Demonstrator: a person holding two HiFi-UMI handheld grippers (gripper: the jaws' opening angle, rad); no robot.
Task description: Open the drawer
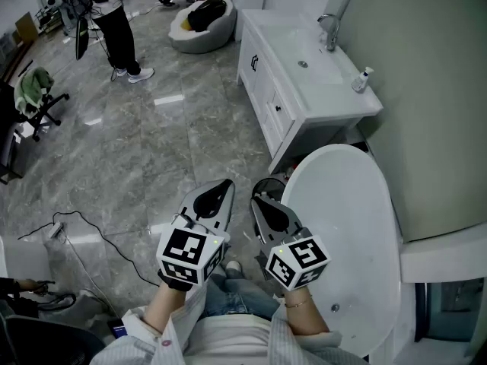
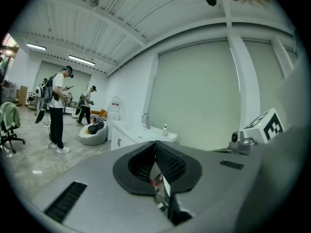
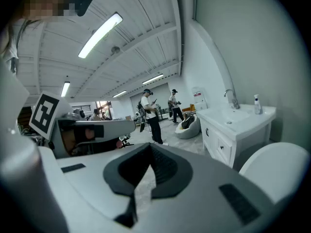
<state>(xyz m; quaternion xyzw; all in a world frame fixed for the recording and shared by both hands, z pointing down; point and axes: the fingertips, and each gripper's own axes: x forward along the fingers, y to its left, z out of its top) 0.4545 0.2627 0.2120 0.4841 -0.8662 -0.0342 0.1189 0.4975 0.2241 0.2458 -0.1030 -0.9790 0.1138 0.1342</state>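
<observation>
The white vanity cabinet [image 1: 268,97] with its drawer fronts and dark handles [image 1: 278,107] stands against the wall ahead, well beyond both grippers. The right gripper view shows the cabinet [image 3: 228,136] at the right, and the left gripper view has it [image 2: 127,135] small and far off. My left gripper [image 1: 226,184] is held over the floor, jaws shut with nothing between them. Beside it, my right gripper [image 1: 257,199] hangs at the near end of the bathtub, also shut and empty. Both point toward the vanity and touch nothing.
A white oval bathtub [image 1: 354,226] fills the right foreground. On the vanity top are a sink with faucet [image 1: 329,30] and a small bottle [image 1: 361,80]. A person [image 1: 114,21] stands far left, near a beanbag [image 1: 204,21], an office chair [image 1: 36,97] and a floor cable [image 1: 84,226].
</observation>
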